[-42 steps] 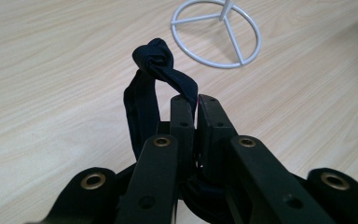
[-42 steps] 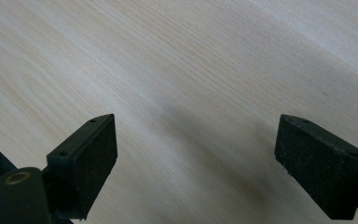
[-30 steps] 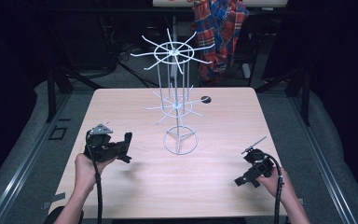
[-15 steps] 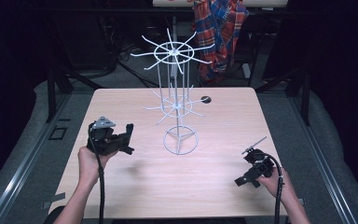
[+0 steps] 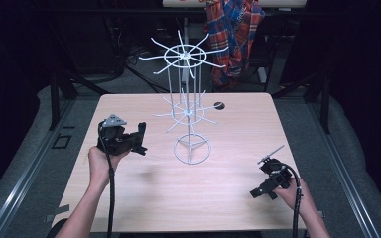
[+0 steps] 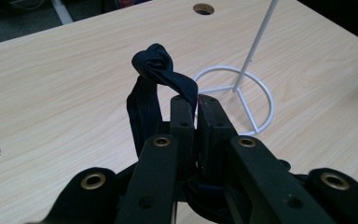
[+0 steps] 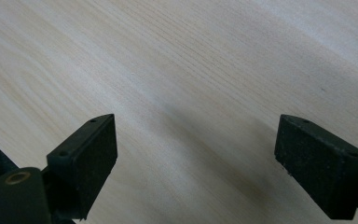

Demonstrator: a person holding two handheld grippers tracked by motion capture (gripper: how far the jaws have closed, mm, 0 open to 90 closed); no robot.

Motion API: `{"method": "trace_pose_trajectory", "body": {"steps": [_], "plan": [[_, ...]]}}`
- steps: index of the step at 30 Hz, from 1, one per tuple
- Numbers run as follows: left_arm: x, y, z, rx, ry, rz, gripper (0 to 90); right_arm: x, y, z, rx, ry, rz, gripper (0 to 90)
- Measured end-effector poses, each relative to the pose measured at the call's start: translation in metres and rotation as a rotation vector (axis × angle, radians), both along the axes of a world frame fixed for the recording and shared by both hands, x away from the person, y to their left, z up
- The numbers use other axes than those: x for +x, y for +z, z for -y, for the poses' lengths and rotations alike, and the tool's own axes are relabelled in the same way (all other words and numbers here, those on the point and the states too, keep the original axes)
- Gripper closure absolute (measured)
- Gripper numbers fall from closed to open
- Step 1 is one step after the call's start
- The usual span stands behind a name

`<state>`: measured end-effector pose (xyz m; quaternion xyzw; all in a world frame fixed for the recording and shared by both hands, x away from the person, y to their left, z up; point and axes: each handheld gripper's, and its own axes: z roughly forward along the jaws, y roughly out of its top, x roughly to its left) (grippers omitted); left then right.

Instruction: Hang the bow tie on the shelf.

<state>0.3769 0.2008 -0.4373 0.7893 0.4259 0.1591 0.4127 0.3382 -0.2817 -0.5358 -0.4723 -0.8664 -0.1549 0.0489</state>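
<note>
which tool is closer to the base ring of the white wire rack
Left. The left tool, shut on a dark blue knotted fabric band, sits just left of the ring; the right tool is farther off, toward the table's near right corner.

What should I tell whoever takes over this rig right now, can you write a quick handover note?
Left gripper: jaws shut on a dark knotted fabric band, held above the table, left of the white wire rack.
Right gripper: jaws wide open, nothing between them, low over bare tabletop at the near right.
Done: band picked up.
Left: probably hang the band on one of the rack's arms; none carries anything yet.
</note>
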Motion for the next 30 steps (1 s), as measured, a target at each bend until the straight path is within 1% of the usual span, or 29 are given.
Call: {"method": "trace_pose_trajectory", "body": {"steps": [6, 8, 12, 20, 21, 22, 30], "plan": [[0.006, 0.003, 0.002, -0.011, 0.001, 0.015, 85.4, 0.0, 0.0, 0.0, -0.007, 0.0, 0.001, 12.6], [0.007, 0.006, 0.002, -0.016, 0.004, 0.024, 85.5, 0.0, 0.0, 0.0, 0.001, -0.005, 0.0, 12.7], [0.011, 0.011, 0.002, -0.038, 0.01, 0.042, 85.4, 0.0, 0.0, 0.0, 0.0, -0.004, 0.0, 12.6], [0.015, 0.018, 0.004, -0.056, 0.003, 0.056, 85.5, 0.0, -0.001, 0.0, 0.0, -0.003, -0.002, 12.6], [0.016, 0.018, 0.005, -0.058, 0.002, 0.06, 85.5, 0.0, 0.0, 0.001, -0.011, 0.002, -0.001, 12.6], [0.016, 0.019, 0.005, -0.061, 0.0, 0.06, 85.5, 0.0, 0.0, 0.0, -0.003, -0.004, 0.0, 12.6], [0.018, 0.027, 0.011, -0.078, -0.017, 0.084, 85.4, 0.0, -0.001, 0.001, 0.003, -0.004, -0.007, 12.6]]}}
